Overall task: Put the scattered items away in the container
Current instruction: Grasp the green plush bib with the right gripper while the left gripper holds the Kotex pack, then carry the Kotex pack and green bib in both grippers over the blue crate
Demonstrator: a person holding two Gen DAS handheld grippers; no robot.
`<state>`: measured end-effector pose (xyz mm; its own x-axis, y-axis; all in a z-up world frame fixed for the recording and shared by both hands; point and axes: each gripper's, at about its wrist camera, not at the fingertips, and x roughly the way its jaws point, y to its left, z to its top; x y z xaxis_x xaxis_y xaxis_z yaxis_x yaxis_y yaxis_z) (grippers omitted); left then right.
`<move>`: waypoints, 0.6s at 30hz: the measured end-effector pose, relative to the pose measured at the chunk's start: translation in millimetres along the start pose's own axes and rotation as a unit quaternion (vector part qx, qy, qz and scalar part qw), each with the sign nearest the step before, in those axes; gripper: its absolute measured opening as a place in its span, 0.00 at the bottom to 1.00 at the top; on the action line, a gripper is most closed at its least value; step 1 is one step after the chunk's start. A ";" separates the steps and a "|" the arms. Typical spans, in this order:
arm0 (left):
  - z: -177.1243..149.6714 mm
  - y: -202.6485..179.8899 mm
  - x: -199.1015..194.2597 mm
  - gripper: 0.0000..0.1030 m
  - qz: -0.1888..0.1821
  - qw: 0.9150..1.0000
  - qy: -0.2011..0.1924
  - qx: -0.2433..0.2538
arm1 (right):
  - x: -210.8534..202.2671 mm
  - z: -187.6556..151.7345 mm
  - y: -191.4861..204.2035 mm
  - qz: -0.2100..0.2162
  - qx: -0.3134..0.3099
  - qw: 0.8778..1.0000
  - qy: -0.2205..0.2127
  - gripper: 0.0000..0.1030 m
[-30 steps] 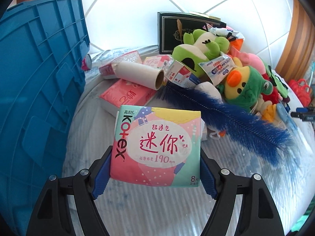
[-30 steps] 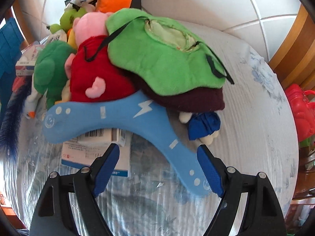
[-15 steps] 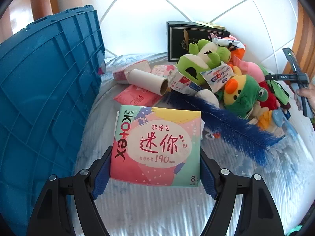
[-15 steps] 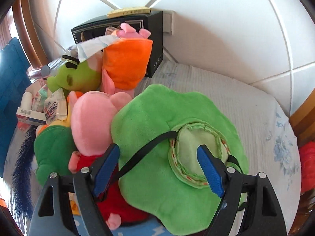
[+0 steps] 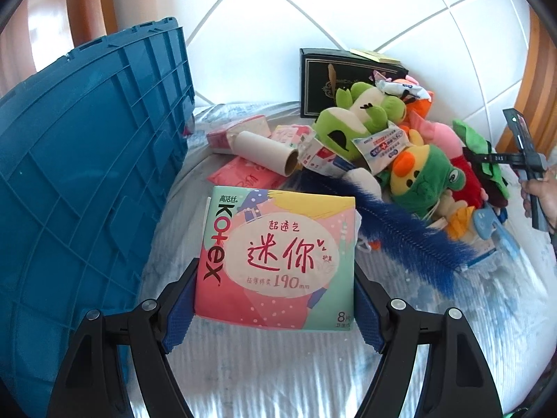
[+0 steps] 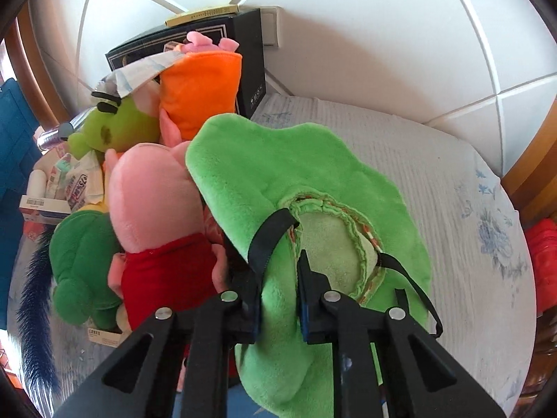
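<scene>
our left gripper (image 5: 275, 299) pinches the kotex pack (image 5: 276, 261) beside the blue crate (image 5: 87, 181); right gripper (image 6: 278, 308) clamps the green plush hat (image 6: 278, 191). we should lift high over the rim, then release.

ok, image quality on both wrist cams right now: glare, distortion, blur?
Left wrist: strong fisheye bending of the blue crate, the white wall blown out, pad packet print sharp. Right wrist: same barrel warp, even light, green plush hat crisp, no motion blur.
</scene>
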<state>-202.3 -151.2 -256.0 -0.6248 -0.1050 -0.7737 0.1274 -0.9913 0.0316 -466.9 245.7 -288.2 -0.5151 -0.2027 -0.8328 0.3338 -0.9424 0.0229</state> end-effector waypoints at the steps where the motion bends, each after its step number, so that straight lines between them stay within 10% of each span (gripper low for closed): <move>1: 2.1 -2.2 -1.7 0.75 -0.004 1.000 -0.004 0.001 | -7.9 -2.7 0.2 0.005 0.005 1.000 -0.003 0.15; 18: 32.4 -21.6 -50.7 0.75 -0.059 0.996 -0.064 0.007 | -154.2 -33.8 34.2 0.016 -0.003 0.999 -0.041 0.14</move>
<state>-198.3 -127.1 -197.0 -0.7275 0.0035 -0.6861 0.0370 -0.9983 -0.0444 -349.3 253.7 -177.7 -0.5661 -0.2541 -0.7842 0.3558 -0.9334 0.0457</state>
